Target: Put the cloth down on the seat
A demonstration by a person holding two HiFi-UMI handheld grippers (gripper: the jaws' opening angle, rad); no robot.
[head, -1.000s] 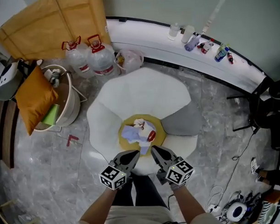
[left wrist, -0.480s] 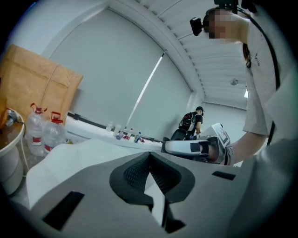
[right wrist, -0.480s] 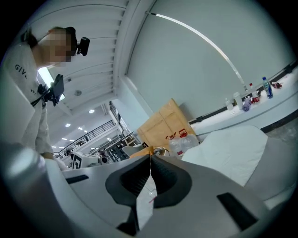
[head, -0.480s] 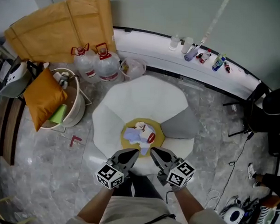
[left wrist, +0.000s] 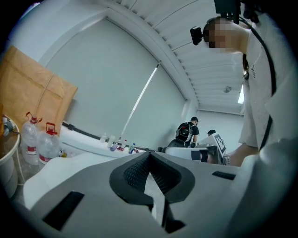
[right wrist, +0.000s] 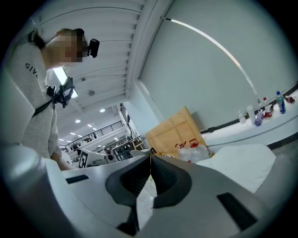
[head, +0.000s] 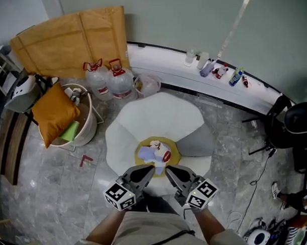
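Seen from above, a white petal-shaped seat (head: 158, 112) stands on a grey marble floor (head: 50, 183). At its centre lies a round yellow pad (head: 172, 147). On the pad rests a crumpled pale blue and white cloth (head: 150, 153) with a red patch. A grey cushion (head: 197, 141) lies at the seat's right side.

At the near edge of the seat, apart from the cloth, a person holds two grippers side by side, tips pointing toward the pad. The left gripper (head: 146, 170) has its jaws pressed together with nothing between them. The right gripper (head: 170, 170) also has its jaws pressed together and empty.

To the far left of the seat stand two water jugs (head: 112, 80) with red handles. Beside them is a tub (head: 88, 128) with an orange pillow (head: 53, 114) leaning on it. A sheet of brown cardboard (head: 73, 42) rests against the wall. Small bottles (head: 212, 68) line a white ledge (head: 161, 56) at the far right.
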